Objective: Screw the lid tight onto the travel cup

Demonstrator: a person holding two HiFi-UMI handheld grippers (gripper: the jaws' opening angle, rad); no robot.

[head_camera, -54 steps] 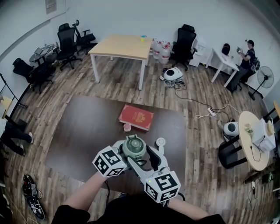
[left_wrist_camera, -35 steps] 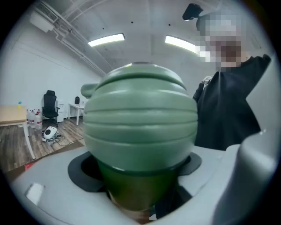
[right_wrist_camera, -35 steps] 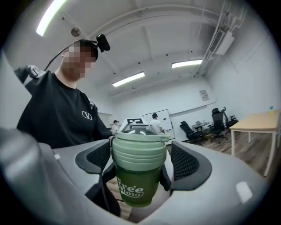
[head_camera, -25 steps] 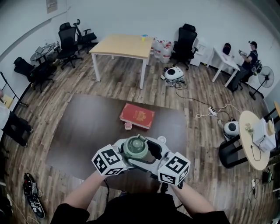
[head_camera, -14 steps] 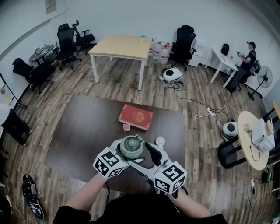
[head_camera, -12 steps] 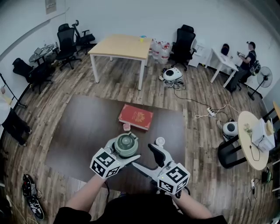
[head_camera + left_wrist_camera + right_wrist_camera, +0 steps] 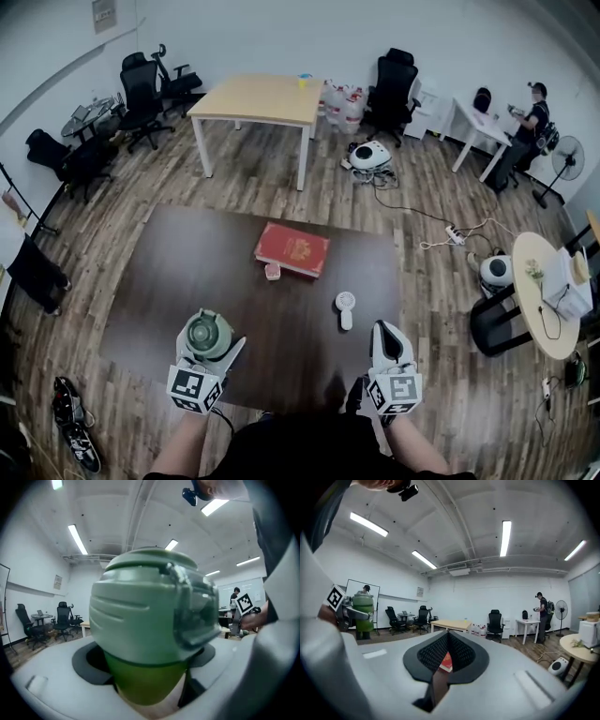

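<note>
The green travel cup (image 7: 207, 331) is held over the near left part of the dark table (image 7: 187, 272), with its grey-green lid (image 7: 150, 606) on top. My left gripper (image 7: 210, 351) is shut on the cup's green body (image 7: 145, 681), just below the lid. In the left gripper view the cup fills most of the picture. My right gripper (image 7: 385, 332) hangs at the near right edge of the table, well away from the cup. Its black pads (image 7: 459, 654) meet and there is nothing between them. The right gripper view shows the cup (image 7: 363, 612) far to the left.
A red book (image 7: 292, 249) lies at the middle of the table with a small pink object (image 7: 272, 272) beside it. A small white hand fan (image 7: 345, 307) lies to the right of centre. A person (image 7: 532, 112) stands at a desk far back right.
The right gripper has let go of the lid, drawn back to the right and shut. The left gripper has carried the cup left and toward the near table edge.
</note>
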